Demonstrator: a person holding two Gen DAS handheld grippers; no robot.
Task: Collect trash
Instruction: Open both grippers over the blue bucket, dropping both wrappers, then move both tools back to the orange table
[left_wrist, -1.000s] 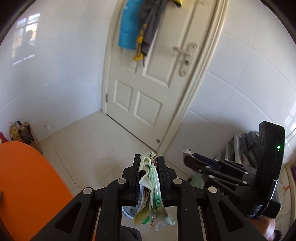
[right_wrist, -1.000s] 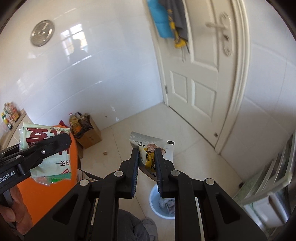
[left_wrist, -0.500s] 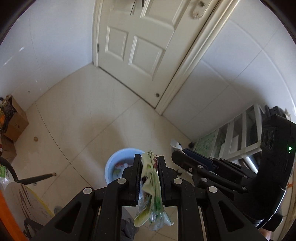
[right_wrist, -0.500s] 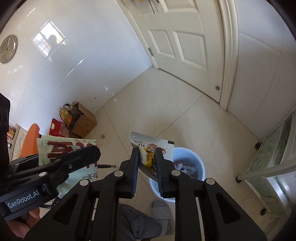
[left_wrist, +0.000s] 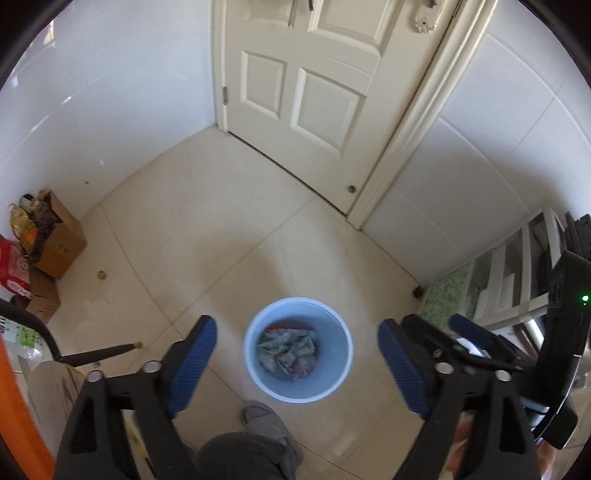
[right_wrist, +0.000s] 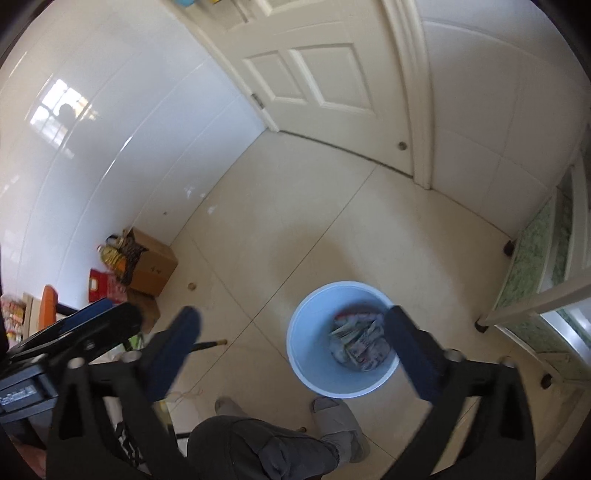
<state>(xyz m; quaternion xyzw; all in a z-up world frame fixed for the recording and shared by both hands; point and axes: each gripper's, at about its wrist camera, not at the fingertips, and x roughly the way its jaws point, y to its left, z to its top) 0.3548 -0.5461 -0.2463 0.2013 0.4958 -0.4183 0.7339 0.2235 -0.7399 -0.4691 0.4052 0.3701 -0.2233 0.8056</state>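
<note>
A light blue bin (left_wrist: 332, 373) stands on the tiled floor with crumpled wrappers (left_wrist: 288, 349) lying in it. My left gripper (left_wrist: 295, 323) hangs above the bin, its jaws opening wide with nothing between its blue pads (left_wrist: 195, 350). In the right wrist view the bin (right_wrist: 310, 354) and its wrappers (right_wrist: 358, 343) sit below and to the right. My right gripper (right_wrist: 291, 314) is also opening, and its jaws hold nothing. Its right finger covers part of the bin's rim.
A white panelled door (left_wrist: 306, 92) is shut at the back. Cardboard boxes (left_wrist: 59, 240) with bags sit by the left wall. A white shelf unit (left_wrist: 517, 280) is at the right. An orange table edge (left_wrist: 18, 406) and a person's leg and shoe (left_wrist: 266, 421) are close below.
Both grippers have gone from shut on wrappers to wide open, and the wrappers no longer hang in them. Both hands came down over the bin.
</note>
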